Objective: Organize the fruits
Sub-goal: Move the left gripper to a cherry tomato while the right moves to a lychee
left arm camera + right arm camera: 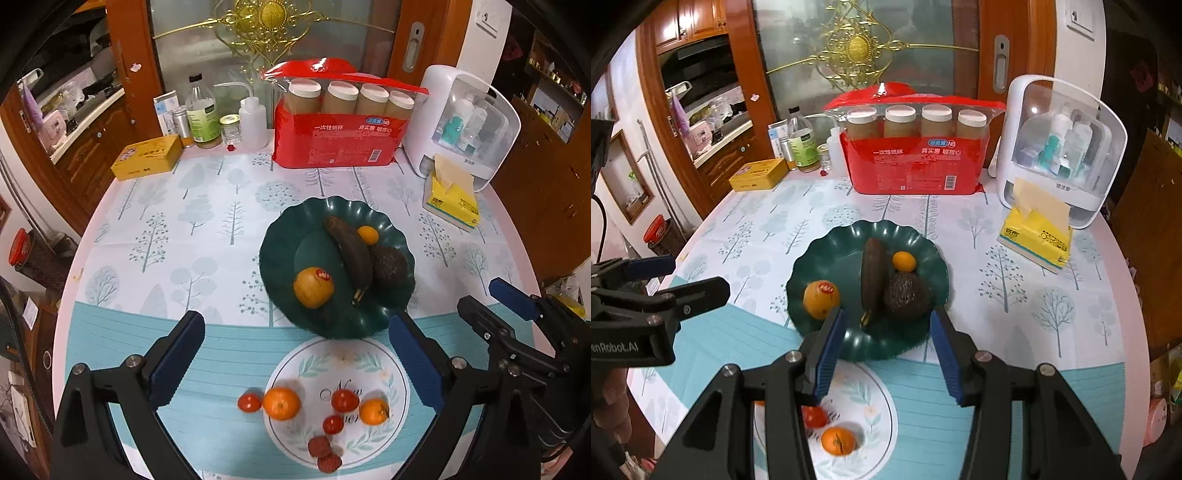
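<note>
Behind the counter (155,221) stands a red pack (334,138) printed "一次性纸杯". On the green plate (280,254) lie a dark banana (351,254), an avocado (389,264) and a stickered orange fruit (313,287); tangerines (281,403) sit nearer, over cursive "New". The left tool (295,354) is spread, the right tool (888,350) part-open, both pinching nothing.

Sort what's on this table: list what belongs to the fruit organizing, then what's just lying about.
Job: green plate, banana, avocado, oranges, tomatoes, lychees.
Lying about: red cup pack, tissue box, yellow tin, bottles, white organizer.
</note>
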Available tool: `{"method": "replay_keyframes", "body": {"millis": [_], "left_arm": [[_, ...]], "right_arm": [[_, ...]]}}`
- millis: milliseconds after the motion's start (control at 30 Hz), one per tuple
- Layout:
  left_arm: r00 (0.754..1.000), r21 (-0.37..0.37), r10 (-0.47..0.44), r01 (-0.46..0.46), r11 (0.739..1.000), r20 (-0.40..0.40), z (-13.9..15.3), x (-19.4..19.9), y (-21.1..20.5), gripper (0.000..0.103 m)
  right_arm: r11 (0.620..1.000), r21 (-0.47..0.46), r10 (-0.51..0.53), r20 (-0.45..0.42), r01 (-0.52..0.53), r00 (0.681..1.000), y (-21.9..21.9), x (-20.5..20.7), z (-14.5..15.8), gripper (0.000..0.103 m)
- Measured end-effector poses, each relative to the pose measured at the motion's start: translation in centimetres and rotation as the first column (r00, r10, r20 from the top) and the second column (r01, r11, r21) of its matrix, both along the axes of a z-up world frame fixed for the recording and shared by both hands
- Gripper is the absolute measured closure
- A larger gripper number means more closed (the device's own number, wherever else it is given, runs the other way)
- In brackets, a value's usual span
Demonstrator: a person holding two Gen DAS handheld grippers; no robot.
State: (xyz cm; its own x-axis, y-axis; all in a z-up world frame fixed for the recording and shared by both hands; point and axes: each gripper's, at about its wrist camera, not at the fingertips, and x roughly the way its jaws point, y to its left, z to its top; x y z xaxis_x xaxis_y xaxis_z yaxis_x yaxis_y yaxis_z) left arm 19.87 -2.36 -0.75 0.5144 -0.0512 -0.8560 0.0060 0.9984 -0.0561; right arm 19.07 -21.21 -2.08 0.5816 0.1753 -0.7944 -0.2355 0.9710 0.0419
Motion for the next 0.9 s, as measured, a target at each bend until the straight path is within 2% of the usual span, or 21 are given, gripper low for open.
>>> {"method": "replay_keyframes", "body": {"millis": [300,567,700,900], "left_arm": [[1.0,0.063,-0.019,0.017,0.998,0.024,0.7,-4.4,0.3,0.004],[0.999,0.102,-0.03,0.026,0.994,0.034,0.2,-6.9,2.1,0.004],[0.998,0.123,-0.055,0.053,0.991,0.012,-0.9,-7.6,3.7,0.004],[0.99,0.104,-0.129,0.133,0.986,-0.049,-4.0,-8.0,6.0,0.004]], "right_arm": [[0.999,0.011,0.044,0.004,-0.044,0.999,0.1,-4.0,0.6,0.053],[0.997,0.028,0.066,-0.018,-0.066,0.998,0.9,-6.9,-0.3,0.053],[0.997,0.041,0.06,-0.045,-0.058,0.997,1.7,-8.0,-1.1,0.053],[0.999,0.032,0.024,-0.102,-0.021,0.995,3.0,-9.7,-3.2,0.052]]}}
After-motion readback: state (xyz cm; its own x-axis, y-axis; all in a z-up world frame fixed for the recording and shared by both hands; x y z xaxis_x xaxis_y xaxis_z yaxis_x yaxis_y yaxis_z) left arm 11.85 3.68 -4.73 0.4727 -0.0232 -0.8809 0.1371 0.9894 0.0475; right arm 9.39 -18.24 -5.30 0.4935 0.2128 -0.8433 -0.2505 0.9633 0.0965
